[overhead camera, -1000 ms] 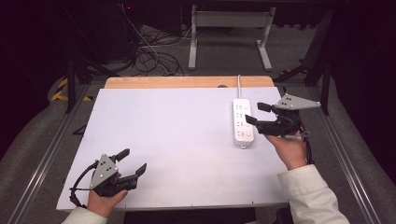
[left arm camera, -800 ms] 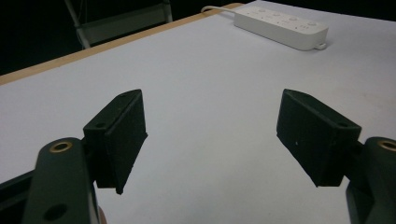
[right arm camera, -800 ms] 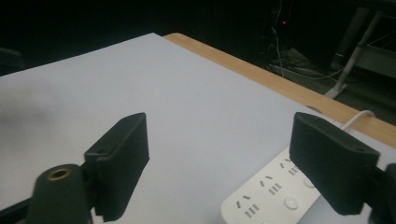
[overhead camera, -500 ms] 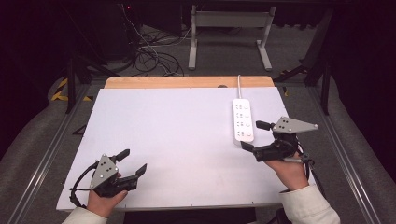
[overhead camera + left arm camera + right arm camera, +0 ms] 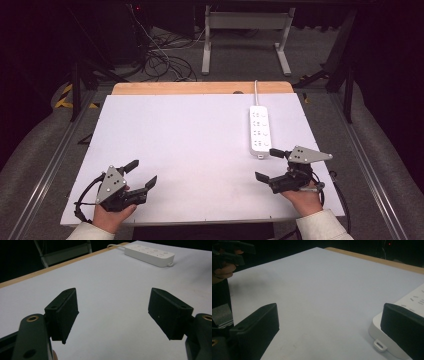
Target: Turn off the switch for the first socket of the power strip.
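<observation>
A white power strip (image 5: 260,132) lies near the tabletop's (image 5: 190,135) far right corner. The right hand-held gripper (image 5: 270,164), just opened wide, sits empty at its near end. The left hand-held gripper (image 5: 141,173) gapes empty near the front left corner.

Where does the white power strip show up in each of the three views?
High view: power strip right of centre, just beyond the right gripper.
Left gripper view: top right, far across the table.
Right gripper view: bottom right, beside one jaw.
Shared landmark: the table's wooden far edge.

Both hand-held grippers (image 5: 134,176) (image 5: 265,164) rest low, jaws wide apart, right's just opened.
</observation>
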